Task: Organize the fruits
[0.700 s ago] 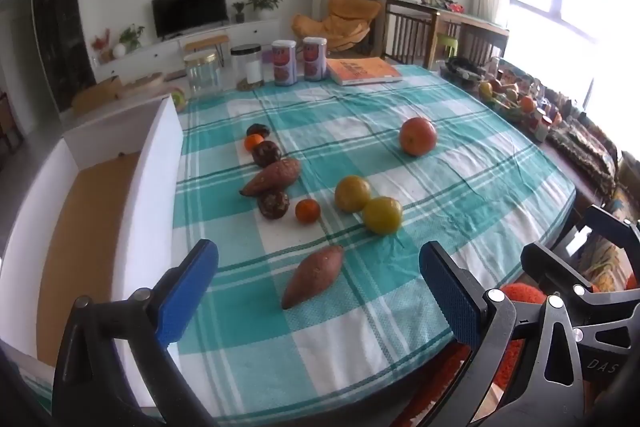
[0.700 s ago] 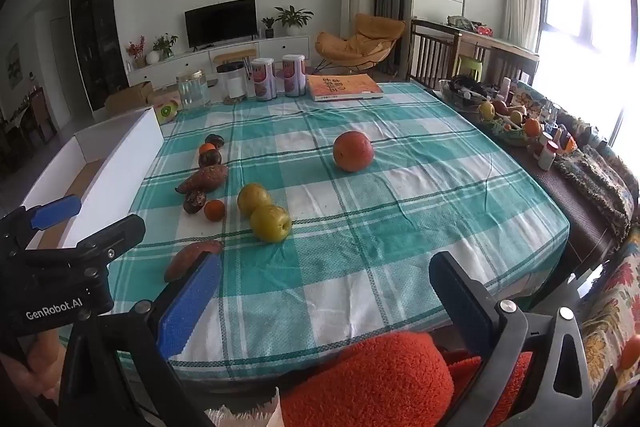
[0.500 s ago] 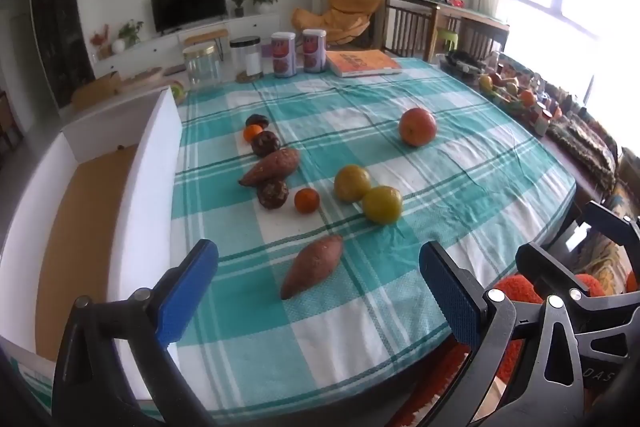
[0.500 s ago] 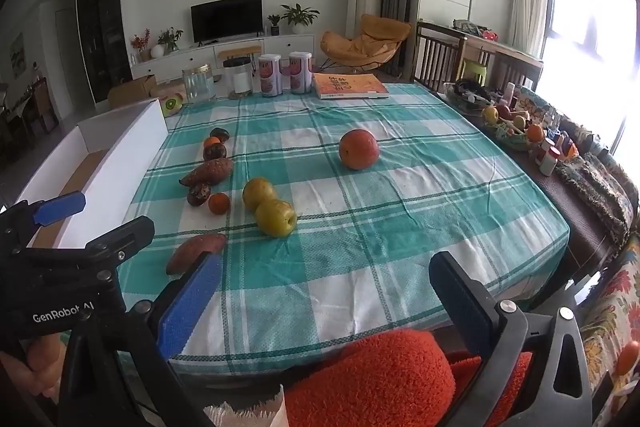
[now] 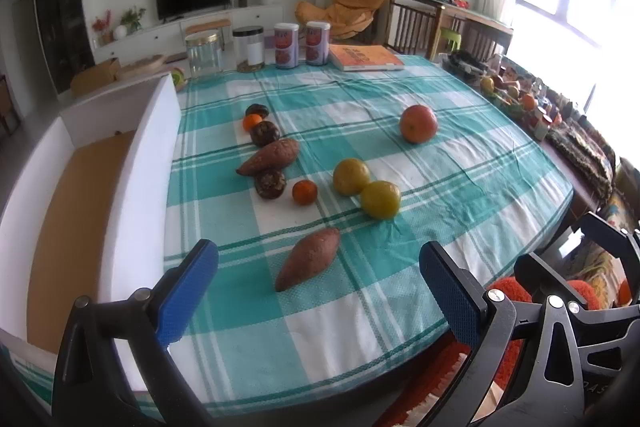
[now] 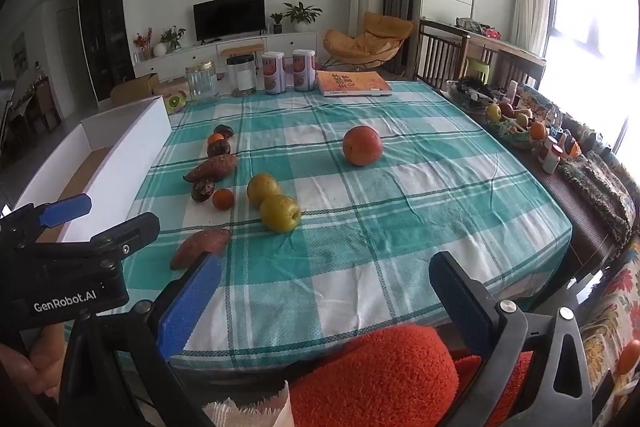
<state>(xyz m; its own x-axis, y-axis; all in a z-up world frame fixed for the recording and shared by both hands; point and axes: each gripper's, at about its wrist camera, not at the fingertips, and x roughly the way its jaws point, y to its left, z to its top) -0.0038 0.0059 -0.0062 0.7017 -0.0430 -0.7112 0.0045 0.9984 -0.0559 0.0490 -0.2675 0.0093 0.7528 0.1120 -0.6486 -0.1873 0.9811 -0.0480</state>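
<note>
Fruit lies loose on a teal checked tablecloth (image 5: 460,163). A sweet potato (image 5: 308,258) lies nearest, a second sweet potato (image 5: 269,156) farther back. Two yellow-green fruits (image 5: 366,187) touch each other, a big red-orange fruit (image 5: 418,123) sits alone at the right, and small oranges (image 5: 304,191) and dark fruits (image 5: 270,183) lie at the left. My left gripper (image 5: 318,289) is open and empty just short of the near sweet potato. My right gripper (image 6: 326,301) is open and empty over the near table edge.
A long white box (image 5: 132,187) with a brown bottom stands along the table's left side. Jars (image 5: 204,55), two cans (image 5: 302,43) and an orange book (image 5: 366,58) stand at the far edge. A cluttered side shelf (image 6: 532,135) runs along the right.
Both grippers have moved forward and a little higher over the table's near edge, so the fruit sits closer in view. Both stay open.
</note>
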